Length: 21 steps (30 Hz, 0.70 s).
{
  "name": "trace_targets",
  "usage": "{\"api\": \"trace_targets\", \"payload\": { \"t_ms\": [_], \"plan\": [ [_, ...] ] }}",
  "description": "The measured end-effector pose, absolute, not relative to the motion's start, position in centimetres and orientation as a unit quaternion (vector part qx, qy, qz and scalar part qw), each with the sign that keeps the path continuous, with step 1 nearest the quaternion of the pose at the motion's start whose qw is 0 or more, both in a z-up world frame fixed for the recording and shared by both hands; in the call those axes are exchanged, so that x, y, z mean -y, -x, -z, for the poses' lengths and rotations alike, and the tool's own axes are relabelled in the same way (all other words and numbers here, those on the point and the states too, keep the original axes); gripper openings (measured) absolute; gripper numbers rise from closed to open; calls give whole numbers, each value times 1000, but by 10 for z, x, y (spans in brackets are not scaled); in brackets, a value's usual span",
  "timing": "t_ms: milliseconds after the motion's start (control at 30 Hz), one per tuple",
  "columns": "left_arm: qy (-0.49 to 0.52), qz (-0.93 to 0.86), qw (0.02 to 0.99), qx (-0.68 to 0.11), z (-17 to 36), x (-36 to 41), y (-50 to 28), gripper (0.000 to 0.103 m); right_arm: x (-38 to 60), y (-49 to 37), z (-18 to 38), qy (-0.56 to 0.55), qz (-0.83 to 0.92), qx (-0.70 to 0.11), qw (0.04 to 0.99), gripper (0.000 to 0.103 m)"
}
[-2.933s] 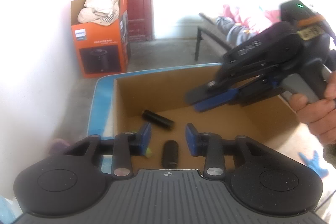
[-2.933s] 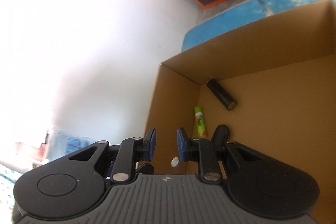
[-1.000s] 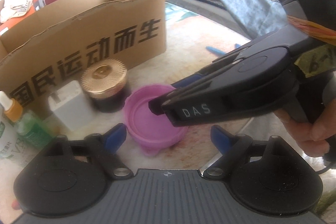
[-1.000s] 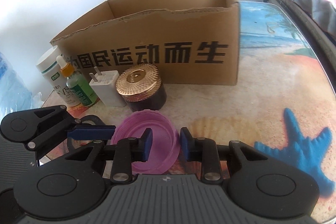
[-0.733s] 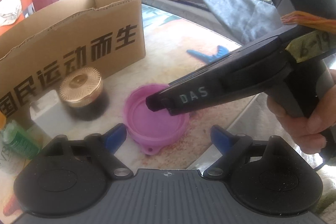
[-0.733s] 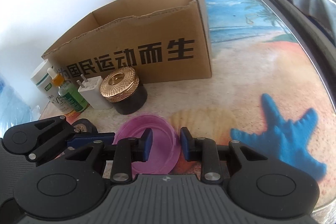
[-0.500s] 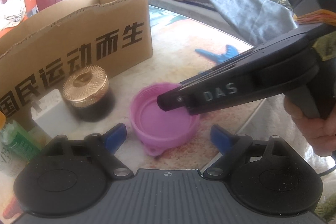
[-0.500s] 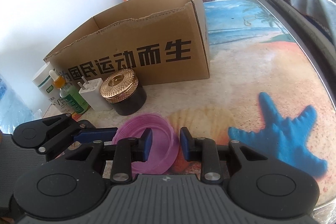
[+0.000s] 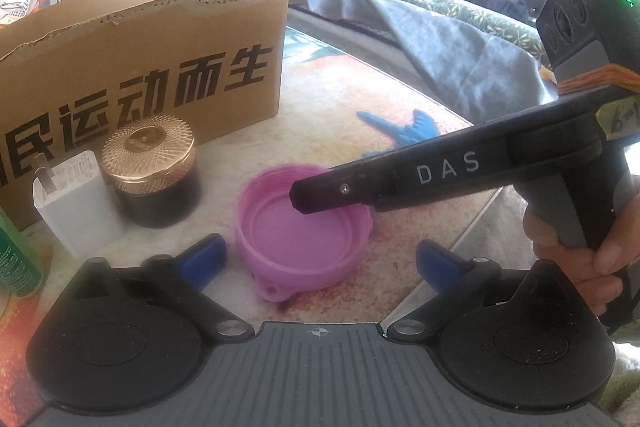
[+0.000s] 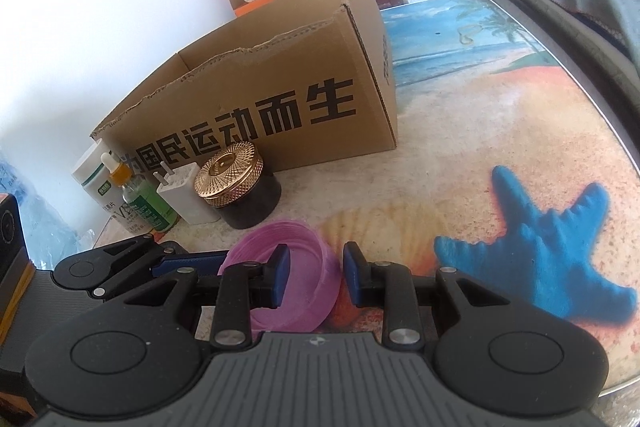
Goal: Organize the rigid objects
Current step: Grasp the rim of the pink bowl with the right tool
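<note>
A purple lid (image 9: 304, 239) lies open side up on the table, in front of a cardboard box (image 9: 140, 67). My left gripper (image 9: 320, 259) sits low just before the lid. Its jaws are opening wide on either side of the lid and do not touch it. My right gripper (image 10: 314, 267) reaches in from the right. One pad is inside the lid (image 10: 308, 259) and the other outside its right wall. A gap shows on both sides of the wall, so nothing is pressed. In the left wrist view the right gripper (image 9: 308, 195) hangs over the lid's middle, held by a hand (image 9: 580, 247).
Beside the box (image 10: 280, 99) stand a gold-capped dark jar (image 10: 232, 175), a white charger (image 10: 180, 199), a green dropper bottle (image 10: 136, 199) and a white bottle (image 10: 92, 175). The table edge (image 9: 460, 243) runs close on the right. A bed with a grey blanket (image 9: 440, 39) lies beyond.
My left gripper's fingers have spread a little wider around the lid. The right gripper has shifted slightly rightwards over the lid. The lid has stayed on the table.
</note>
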State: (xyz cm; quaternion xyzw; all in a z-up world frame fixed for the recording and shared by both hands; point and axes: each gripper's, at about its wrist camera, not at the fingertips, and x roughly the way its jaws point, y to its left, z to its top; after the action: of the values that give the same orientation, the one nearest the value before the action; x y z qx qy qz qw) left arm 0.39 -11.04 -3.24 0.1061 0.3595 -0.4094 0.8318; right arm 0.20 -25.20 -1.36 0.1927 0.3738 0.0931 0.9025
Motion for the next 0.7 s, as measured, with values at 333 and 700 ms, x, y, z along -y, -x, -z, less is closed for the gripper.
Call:
{"api": "trace_targets", "payload": {
  "t_ms": [333,700],
  "plan": [
    [-122,396,832,-368,28,109,-7,95,253,-2,9,-195,-78,-382,900,33],
    [-169,380,842,-345,28,114,-1,75,246,1,6,-166,-74,-383,906,33]
  ]
}}
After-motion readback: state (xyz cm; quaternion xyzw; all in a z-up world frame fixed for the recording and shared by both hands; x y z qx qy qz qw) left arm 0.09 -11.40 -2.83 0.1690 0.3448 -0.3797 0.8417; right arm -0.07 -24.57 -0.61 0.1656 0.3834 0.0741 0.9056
